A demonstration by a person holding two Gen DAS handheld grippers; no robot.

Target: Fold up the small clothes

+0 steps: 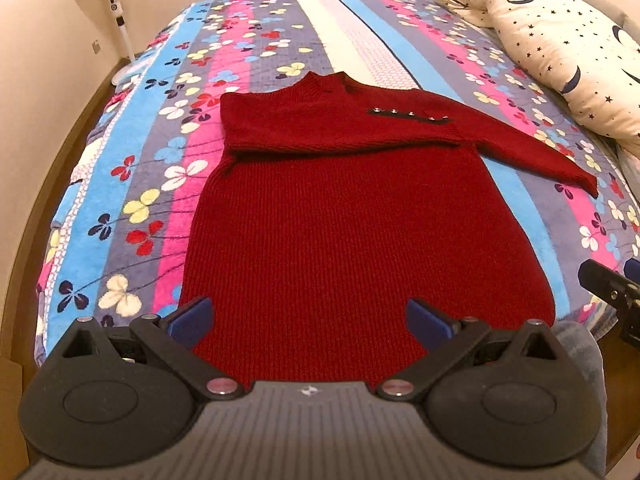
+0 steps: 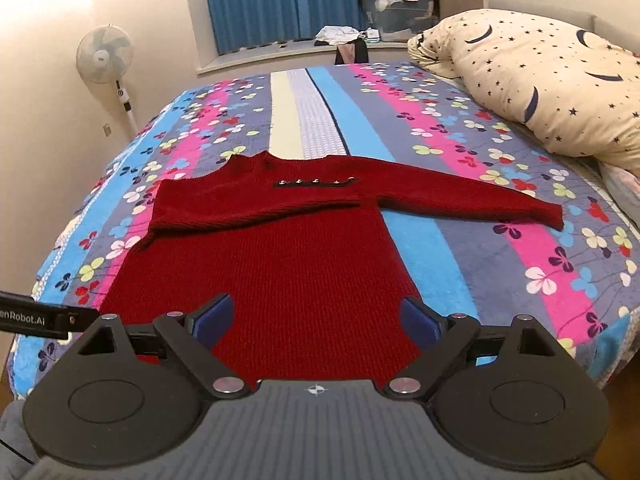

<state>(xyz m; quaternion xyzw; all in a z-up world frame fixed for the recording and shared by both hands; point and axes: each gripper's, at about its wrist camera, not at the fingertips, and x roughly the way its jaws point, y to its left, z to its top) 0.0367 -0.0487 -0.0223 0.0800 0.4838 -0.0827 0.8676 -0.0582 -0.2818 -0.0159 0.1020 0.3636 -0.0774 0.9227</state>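
Note:
A dark red knitted sweater [image 1: 360, 216] lies flat on the bed, collar away from me, hem toward me. Its left sleeve is folded across the chest, with a row of small metal buttons [image 1: 408, 115] showing. Its right sleeve [image 1: 532, 148] stretches out to the right. My left gripper [image 1: 310, 322] is open and empty just above the hem. My right gripper [image 2: 318, 320] is open and empty over the hem too, with the sweater [image 2: 280, 272] ahead of it. The right gripper also shows at the left wrist view's right edge [image 1: 612, 292].
The bed carries a striped floral blanket [image 1: 132, 184]. A cream quilt with stars and moons [image 1: 560, 48] is bundled at the right. A standing fan [image 2: 106, 60] is by the left wall. A window ledge with a storage box [image 2: 396, 8] is behind the bed.

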